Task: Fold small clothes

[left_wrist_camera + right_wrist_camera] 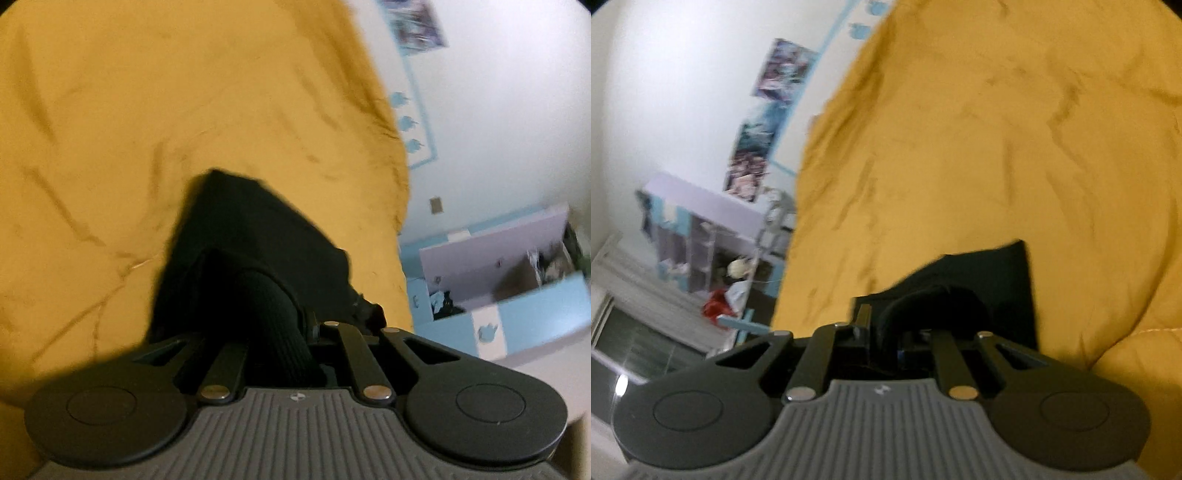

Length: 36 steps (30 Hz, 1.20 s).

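Black ribbed garment (266,258) bunches between both grippers' fingers over mustard bedding (147,129).

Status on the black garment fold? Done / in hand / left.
Done: nothing clearly finished; no folded pile shows in either wrist view.
In hand: the black garment is gripped by both the left gripper and the right gripper, with bunched fabric between the fingers, over the yellow bedspread.
Left: folding it and laying it down. The fold count is unreadable; the frames are blurred.
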Each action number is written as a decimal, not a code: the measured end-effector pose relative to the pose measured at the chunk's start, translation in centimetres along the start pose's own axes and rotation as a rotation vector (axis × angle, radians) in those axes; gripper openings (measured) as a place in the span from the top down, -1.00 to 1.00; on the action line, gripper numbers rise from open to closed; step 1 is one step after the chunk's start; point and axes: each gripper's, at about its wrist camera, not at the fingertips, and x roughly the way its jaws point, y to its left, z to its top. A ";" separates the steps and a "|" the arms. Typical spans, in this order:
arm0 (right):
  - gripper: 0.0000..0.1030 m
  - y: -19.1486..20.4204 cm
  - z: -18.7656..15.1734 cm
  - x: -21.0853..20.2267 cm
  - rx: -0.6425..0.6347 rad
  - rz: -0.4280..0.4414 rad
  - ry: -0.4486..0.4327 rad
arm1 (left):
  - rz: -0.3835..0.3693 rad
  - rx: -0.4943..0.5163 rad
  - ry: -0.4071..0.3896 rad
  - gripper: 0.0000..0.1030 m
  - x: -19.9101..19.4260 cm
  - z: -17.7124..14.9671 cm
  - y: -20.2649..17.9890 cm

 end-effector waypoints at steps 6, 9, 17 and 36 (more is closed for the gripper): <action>0.00 0.7 0.9 -1.8 -0.054 -0.034 -0.111 | 0.078 0.143 -0.012 0.54 -4.4 1.8 -3.7; -0.10 2.2 1.1 -4.3 -0.111 0.032 -0.127 | 0.070 0.193 -0.135 0.30 -8.1 0.9 -5.4; -0.11 7.1 -3.7 -1.3 -0.309 0.102 0.133 | 0.026 0.386 0.014 -0.09 -3.5 -6.5 -9.0; -0.19 6.2 -1.6 3.1 -0.828 -0.416 -0.030 | 0.535 0.876 -0.124 -0.22 -0.9 -6.6 -11.5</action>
